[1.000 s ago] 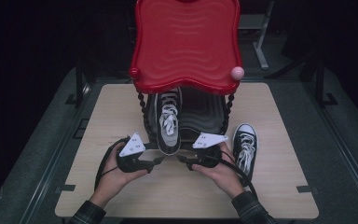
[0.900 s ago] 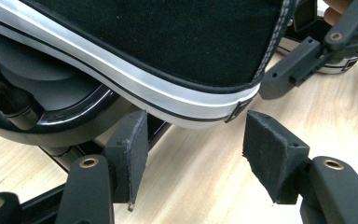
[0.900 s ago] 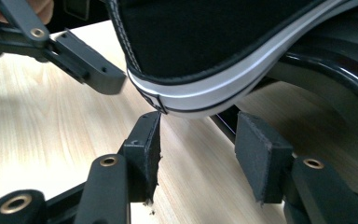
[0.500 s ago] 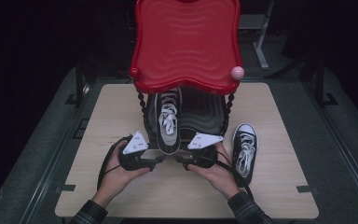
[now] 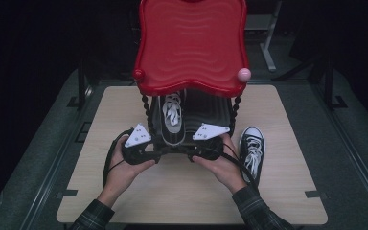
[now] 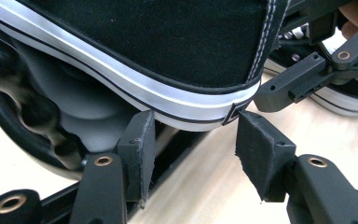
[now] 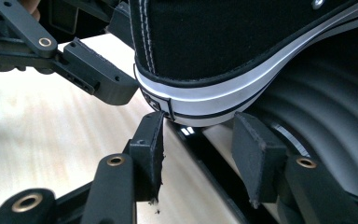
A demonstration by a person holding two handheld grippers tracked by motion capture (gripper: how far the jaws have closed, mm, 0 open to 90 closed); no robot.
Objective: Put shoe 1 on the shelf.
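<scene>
Black canvas high-top sneaker with white laces and white rubber sole (image 5: pixel 172 122) sits on the black ribbed lower shelf (image 5: pixel 206 112) of a small rack, under its glossy red wavy-edged plastic top shelf (image 5: pixel 191 45), near the middle of the light wooden tabletop (image 5: pixel 100 143). Its heel end faces the near side and overhangs the shelf's near edge.

Left gripper (image 5: pixel 159 154) is at the near left of the heel, right gripper (image 5: pixel 181 154) at the near right, both held low, tips pointing inward toward each other under the heel.

Left gripper view: jaws apart and have just been closing; the sneaker's heel sole (image 6: pixel 182 105) lies just above and between the pads, near pad corners right at the sole edge. Firm pinch not visible. Right gripper view: jaws part-open, the heel sole (image 7: pixel 200 105) just above the gap, pads at the sole's underside, not clamping it.

Second matching black canvas sneaker (image 5: pixel 252 151) lies on the tabletop right of the rack, just beside the right hand (image 5: pixel 223 165). Left hand (image 5: pixel 124 167) wraps its gripper body.
</scene>
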